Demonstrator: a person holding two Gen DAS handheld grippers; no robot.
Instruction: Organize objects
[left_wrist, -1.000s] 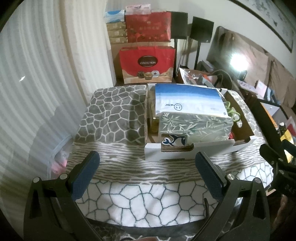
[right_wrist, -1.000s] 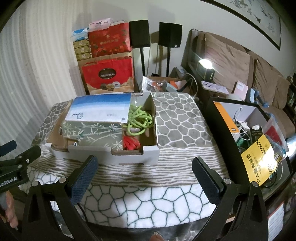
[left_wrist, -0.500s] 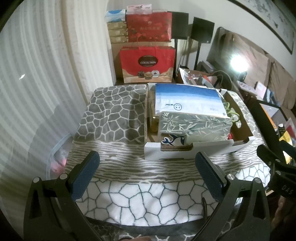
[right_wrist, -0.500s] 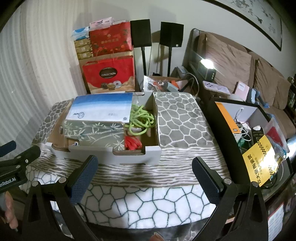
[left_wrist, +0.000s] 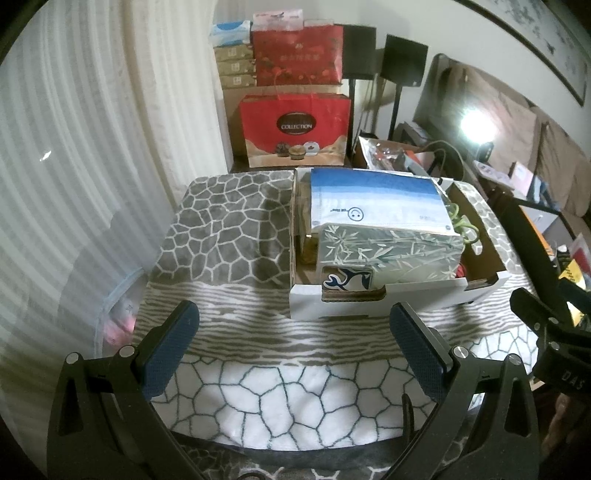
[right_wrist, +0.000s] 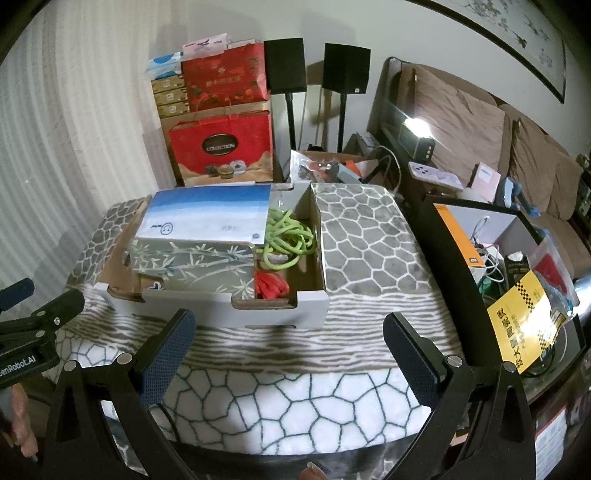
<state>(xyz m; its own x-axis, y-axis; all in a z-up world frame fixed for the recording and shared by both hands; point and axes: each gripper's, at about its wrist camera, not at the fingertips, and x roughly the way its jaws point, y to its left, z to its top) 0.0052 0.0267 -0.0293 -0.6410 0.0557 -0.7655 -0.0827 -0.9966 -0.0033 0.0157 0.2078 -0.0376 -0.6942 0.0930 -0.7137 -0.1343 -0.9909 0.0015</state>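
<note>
The room is a living room with a white curtain on the left, red gift bags (left_wrist: 294, 127) stacked by the wall and a brown sofa (right_wrist: 476, 122) on the right. A bench is covered with a grey and white patterned blanket (left_wrist: 221, 236). On the blanket stands an open cardboard box (right_wrist: 280, 314). Inside it a blue and white package (left_wrist: 373, 201) lies on top of a box with bamboo print (left_wrist: 391, 251). Beside these, in the right part of the cardboard box, are green cords (right_wrist: 288, 236) and something red (right_wrist: 271, 284). The left tool (left_wrist: 293, 354) is released, its fingers wide apart above the blanket, in front of the cardboard box. The right tool (right_wrist: 288, 354) is also released and grasps nothing.
</note>
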